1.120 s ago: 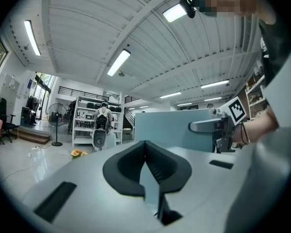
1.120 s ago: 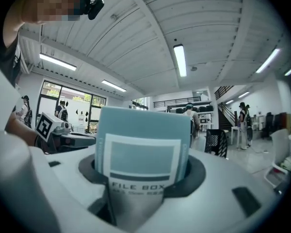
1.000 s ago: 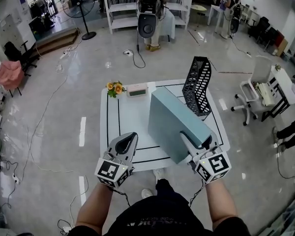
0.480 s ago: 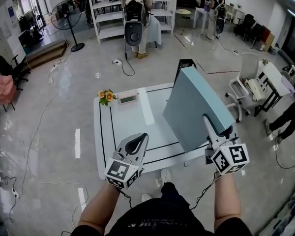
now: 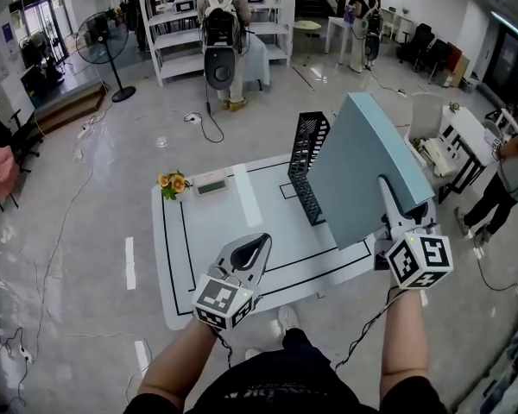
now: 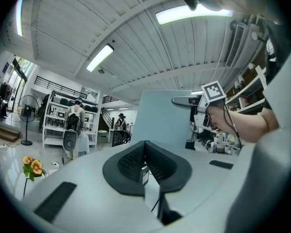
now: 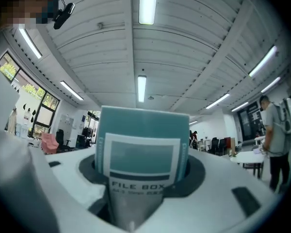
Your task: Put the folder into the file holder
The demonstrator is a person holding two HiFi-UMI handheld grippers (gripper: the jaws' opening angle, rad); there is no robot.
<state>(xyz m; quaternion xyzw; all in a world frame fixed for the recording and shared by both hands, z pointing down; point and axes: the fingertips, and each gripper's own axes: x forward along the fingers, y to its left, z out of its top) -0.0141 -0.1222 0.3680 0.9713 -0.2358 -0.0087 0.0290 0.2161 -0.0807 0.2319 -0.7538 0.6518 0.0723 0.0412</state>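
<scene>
Teal boxy folder (image 5: 363,171) beside black perforated file holder (image 5: 308,164).

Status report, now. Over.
Left claw shut, empty. Right claw clamped on folder, held aloft. File holder upright beside it, nothing between.

Table (image 5: 209,241): white rectangular top, marked with black lines that form a border and inner divisions. It stands on a glossy grey floor (image 5: 86,205). On it:

- one black mesh file holder (image 5: 306,166), upright, toward the far right of the top
- one small bunch of yellow-orange flowers (image 5: 173,183) at the far left corner
- one small white box with a display (image 5: 211,183), just beside the flowers on their right

The near half is bare.
</scene>
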